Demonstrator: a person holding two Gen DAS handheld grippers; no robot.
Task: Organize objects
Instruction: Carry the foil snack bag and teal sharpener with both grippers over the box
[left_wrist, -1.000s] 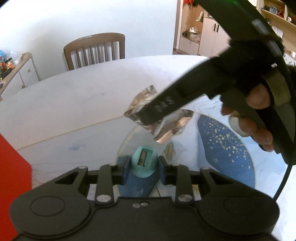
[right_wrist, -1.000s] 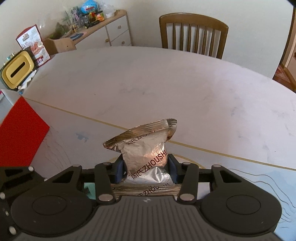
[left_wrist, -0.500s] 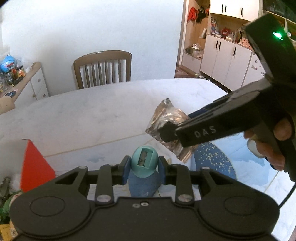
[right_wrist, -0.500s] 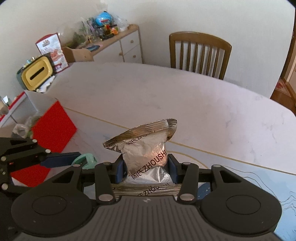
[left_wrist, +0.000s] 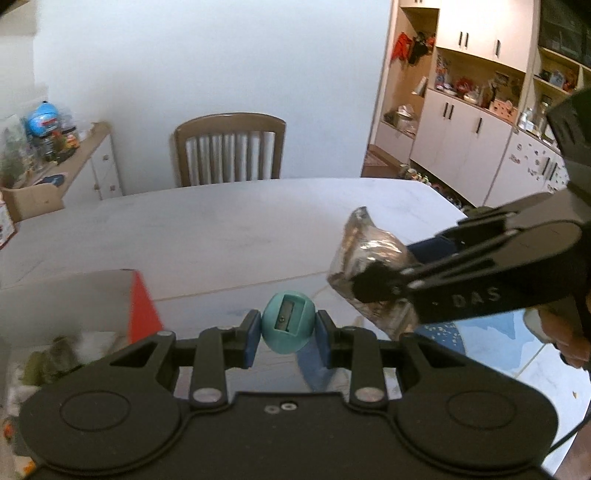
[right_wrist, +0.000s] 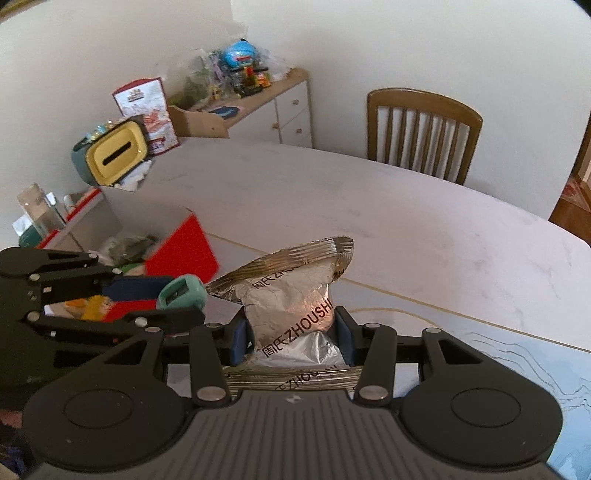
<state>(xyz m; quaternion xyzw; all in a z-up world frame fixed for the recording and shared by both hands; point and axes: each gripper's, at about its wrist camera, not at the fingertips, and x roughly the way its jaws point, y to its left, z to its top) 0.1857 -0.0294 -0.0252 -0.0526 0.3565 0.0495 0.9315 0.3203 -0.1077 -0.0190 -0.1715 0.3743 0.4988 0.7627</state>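
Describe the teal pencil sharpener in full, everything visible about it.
The teal pencil sharpener is a small rounded, egg-like body of smooth plastic as it looks, with a flat face holding a recessed rectangular slot, where a metal blade and a screw show. It is clamped between the blue pads of the left tool, one pad on each side, slot face turned toward the left wrist camera. It is held off the white table, near the red box. Nothing else touches it.

Pencil sharpener (left_wrist: 288, 326): teal. Snack packet (right_wrist: 295, 299): silver foil, dark lettering. Box (right_wrist: 181, 251): red side; table (right_wrist: 332, 206): white marbled.
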